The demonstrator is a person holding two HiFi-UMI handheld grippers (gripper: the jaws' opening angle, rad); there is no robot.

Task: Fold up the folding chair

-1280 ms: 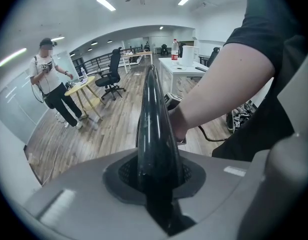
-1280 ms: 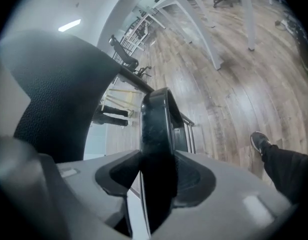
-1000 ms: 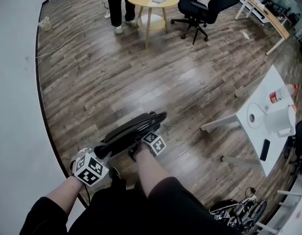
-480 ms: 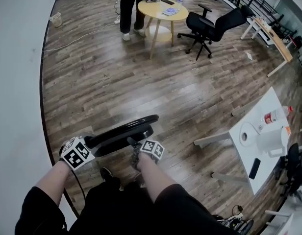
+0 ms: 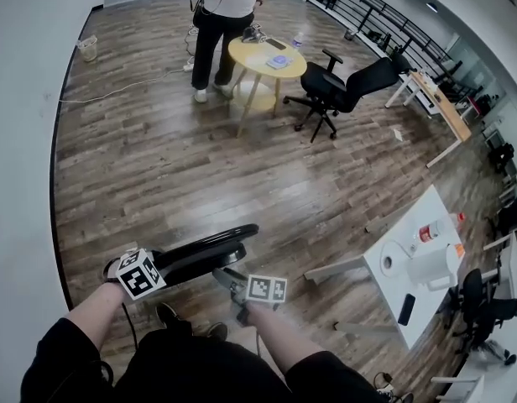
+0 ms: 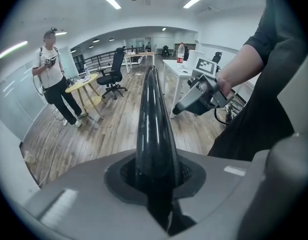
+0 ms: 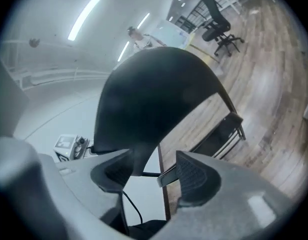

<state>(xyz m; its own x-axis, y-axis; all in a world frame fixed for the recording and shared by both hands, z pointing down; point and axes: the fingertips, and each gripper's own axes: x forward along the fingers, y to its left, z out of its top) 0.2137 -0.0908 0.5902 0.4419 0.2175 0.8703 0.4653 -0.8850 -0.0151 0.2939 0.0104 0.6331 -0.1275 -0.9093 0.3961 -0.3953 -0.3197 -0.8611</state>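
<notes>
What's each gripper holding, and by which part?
Left gripper: shut on the chair, by its thin black edge. Right gripper: jaws have just been opening, nothing gripped between them.

Wood floor [image 5: 158, 166] — rnd table [image 5: 267, 57], office chair [image 5: 342, 86], white desk [image 5: 432, 201] on it.

The right claw [image 7: 153, 171] has come off the folding chair [image 5: 200, 246], where it earlier rested against the back rim. Its jaws have just been opening and now stand apart, the chair's dark edge between them unpressed. The claw has also rolled, its marker cube turned squarer.
</notes>
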